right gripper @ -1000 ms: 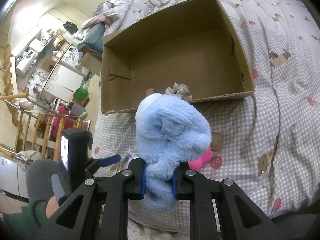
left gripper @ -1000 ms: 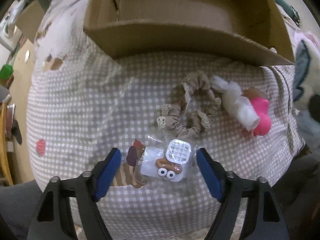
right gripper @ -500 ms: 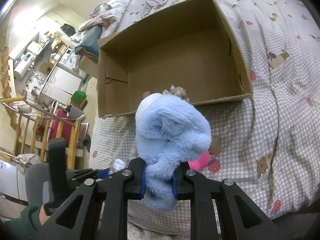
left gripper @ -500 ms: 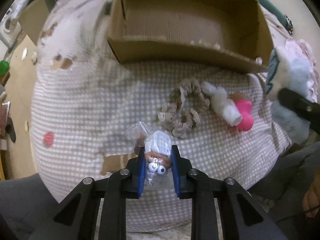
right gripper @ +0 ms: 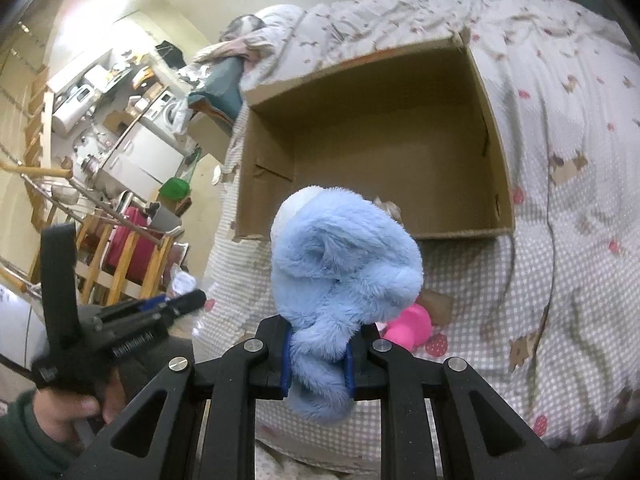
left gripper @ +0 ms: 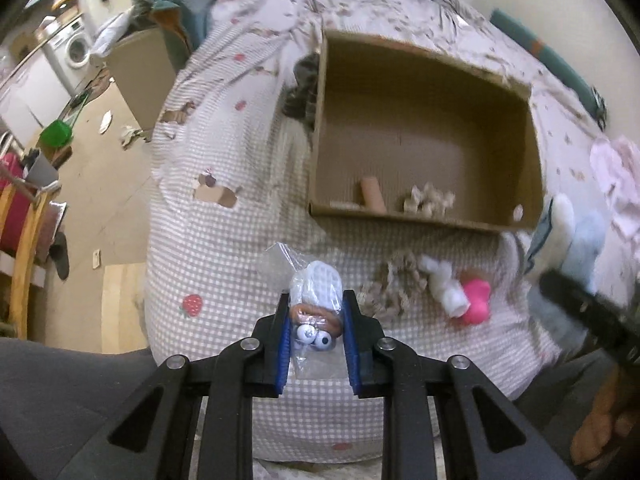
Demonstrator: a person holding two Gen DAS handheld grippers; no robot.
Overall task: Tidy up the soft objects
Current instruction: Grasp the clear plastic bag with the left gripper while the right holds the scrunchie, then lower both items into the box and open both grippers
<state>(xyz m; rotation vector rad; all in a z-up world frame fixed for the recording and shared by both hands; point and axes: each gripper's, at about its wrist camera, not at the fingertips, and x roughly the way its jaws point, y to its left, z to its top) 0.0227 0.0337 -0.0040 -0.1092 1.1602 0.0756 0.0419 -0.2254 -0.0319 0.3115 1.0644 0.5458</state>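
Note:
My left gripper [left gripper: 316, 326] is shut on a small white toy with googly eyes in a clear plastic bag [left gripper: 316, 300], held above the checked bedspread. My right gripper [right gripper: 317, 354] is shut on a fluffy blue plush [right gripper: 344, 268], raised in front of the open cardboard box [right gripper: 496, 184]. The box [left gripper: 534, 184] holds a beige scrunchie [left gripper: 430, 200] and a tan roll [left gripper: 372, 192]. On the bed lie a beige scrunchie [left gripper: 394, 284], a white plush [left gripper: 444, 284] and a pink toy [left gripper: 476, 304], which also shows in the right wrist view [right gripper: 410, 326].
The box sits on a bed with a patterned quilt [right gripper: 560, 60]. Off the bed's left edge are a wooden rack [left gripper: 24, 240], a green container [left gripper: 56, 132] and a washing machine [left gripper: 76, 46]. The left gripper [right gripper: 120, 328] shows in the right wrist view.
My left gripper closed on the bagged toy and lifted it off the bed, pulling back. My right gripper kept hold of the blue plush and moved slightly nearer the box.

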